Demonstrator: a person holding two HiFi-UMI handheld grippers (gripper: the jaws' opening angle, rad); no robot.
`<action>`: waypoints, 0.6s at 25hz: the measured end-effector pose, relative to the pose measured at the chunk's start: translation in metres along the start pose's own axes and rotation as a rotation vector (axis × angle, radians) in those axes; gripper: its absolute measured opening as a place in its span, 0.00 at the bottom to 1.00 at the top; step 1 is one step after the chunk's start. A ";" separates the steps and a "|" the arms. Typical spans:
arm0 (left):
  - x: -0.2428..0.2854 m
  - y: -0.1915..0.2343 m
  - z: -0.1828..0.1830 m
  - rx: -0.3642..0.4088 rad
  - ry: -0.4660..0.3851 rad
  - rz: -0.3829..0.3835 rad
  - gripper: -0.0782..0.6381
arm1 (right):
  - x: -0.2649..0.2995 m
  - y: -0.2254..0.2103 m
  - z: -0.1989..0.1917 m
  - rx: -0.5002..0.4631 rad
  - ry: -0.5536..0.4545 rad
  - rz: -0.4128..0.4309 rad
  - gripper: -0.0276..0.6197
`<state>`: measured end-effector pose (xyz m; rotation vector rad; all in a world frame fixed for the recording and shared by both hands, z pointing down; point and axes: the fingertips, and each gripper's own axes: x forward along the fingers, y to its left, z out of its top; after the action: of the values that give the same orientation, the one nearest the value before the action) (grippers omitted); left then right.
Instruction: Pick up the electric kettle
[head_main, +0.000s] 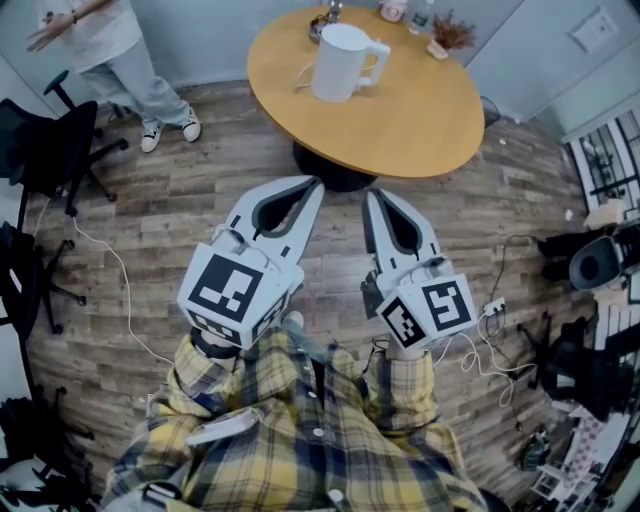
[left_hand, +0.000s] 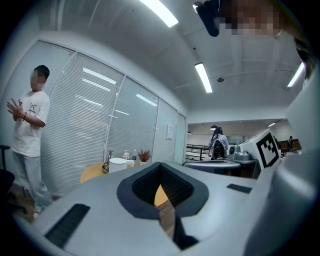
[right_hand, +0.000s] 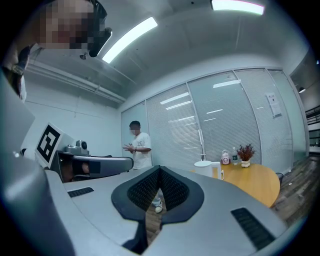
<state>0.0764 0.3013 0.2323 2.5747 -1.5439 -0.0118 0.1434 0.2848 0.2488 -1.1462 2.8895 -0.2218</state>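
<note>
Kettle (head_main: 340, 62): white, upright on the round table (head_main: 410, 120), toward the far half. Its handle points right, which probably suits the right gripper (head_main: 371, 196) best. Small items crowd the far rim behind it; the near half of the tabletop is bare. The left gripper (head_main: 313, 184) and the right gripper are both closed on nothing, held level side by side, short of the table's near edge. The plank floor (head_main: 200, 170) ahead is open. An office chair (head_main: 55, 140) and a standing person (head_main: 110, 50) are off left, well apart.
</note>
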 end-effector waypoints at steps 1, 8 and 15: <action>0.003 0.003 0.000 0.000 -0.001 0.001 0.11 | 0.004 -0.001 -0.001 -0.001 0.001 -0.001 0.09; 0.026 0.040 0.005 -0.012 -0.002 -0.012 0.11 | 0.044 -0.014 0.001 0.004 -0.005 -0.027 0.09; 0.053 0.096 0.013 -0.011 0.001 -0.046 0.11 | 0.102 -0.024 0.004 0.012 -0.008 -0.060 0.09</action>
<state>0.0167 0.2089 0.2350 2.6010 -1.4798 -0.0243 0.0854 0.1970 0.2513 -1.2295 2.8454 -0.2354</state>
